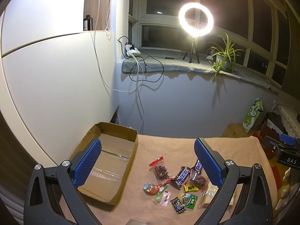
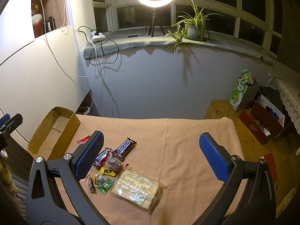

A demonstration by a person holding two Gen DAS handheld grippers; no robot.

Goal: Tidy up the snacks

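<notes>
Hovering with both tongs wide apart, nothing held: left tongs [image 1: 148, 159], right tongs [image 2: 151, 155] | snacks [image 1: 180, 183] heaped on desk [image 2: 178, 131], just beside empty cardboard box [image 1: 120, 131] | advised: pinched one wrapper only, lowered straight, carried into box.

Harsh glare from the ring light [image 1: 196, 19] — dark windows, long plant shadows, fisheye-bent edges, sharp focus.
</notes>
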